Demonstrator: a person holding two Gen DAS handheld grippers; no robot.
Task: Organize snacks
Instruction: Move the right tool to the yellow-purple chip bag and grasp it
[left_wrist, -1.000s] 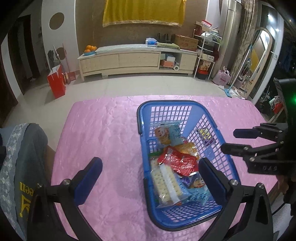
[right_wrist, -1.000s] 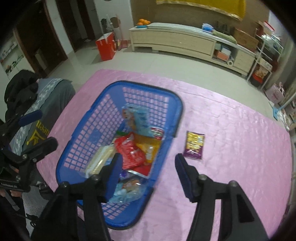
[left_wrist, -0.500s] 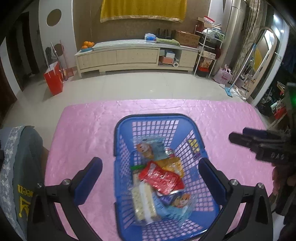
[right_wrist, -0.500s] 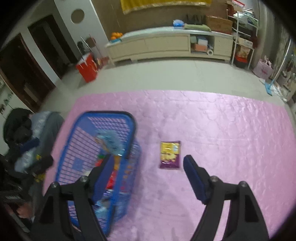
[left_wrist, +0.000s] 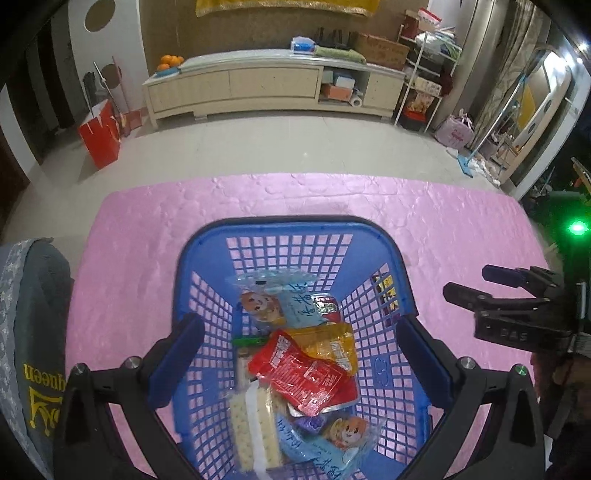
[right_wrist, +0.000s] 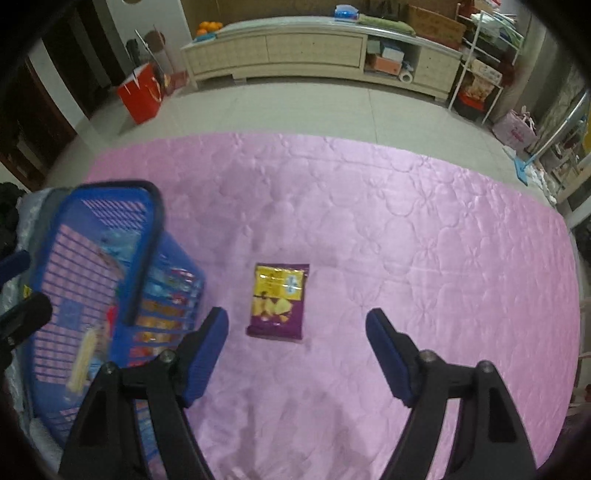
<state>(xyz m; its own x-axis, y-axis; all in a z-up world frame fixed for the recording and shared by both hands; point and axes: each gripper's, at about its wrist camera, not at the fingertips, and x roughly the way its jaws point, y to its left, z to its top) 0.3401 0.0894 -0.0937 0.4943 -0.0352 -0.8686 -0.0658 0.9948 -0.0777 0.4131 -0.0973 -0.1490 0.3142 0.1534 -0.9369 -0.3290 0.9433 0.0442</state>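
Observation:
A blue plastic basket (left_wrist: 291, 229) stands on the pink tablecloth (left_wrist: 140, 236) and holds several snack packs, among them a red pack (left_wrist: 306, 376), a cracker pack (left_wrist: 251, 428) and a light blue pack (left_wrist: 280, 299). My left gripper (left_wrist: 299, 343) is open and empty above the basket. A purple chip bag (right_wrist: 277, 300) lies flat on the cloth to the right of the basket (right_wrist: 110, 258). My right gripper (right_wrist: 297, 343) is open and empty, just in front of the chip bag. The right gripper also shows in the left wrist view (left_wrist: 476, 284).
Dark clothing (left_wrist: 29, 325) lies at the table's left edge. Beyond the table are a tiled floor, a long low cabinet (left_wrist: 266, 85), a red bag (left_wrist: 100, 134) and a shelf rack (left_wrist: 428, 77). Bare pink cloth (right_wrist: 443, 240) stretches right of the chip bag.
My left gripper has shifted so the basket sits centred under it. My right gripper has swung right, away from the basket, and now faces the chip bag. Both stay open.

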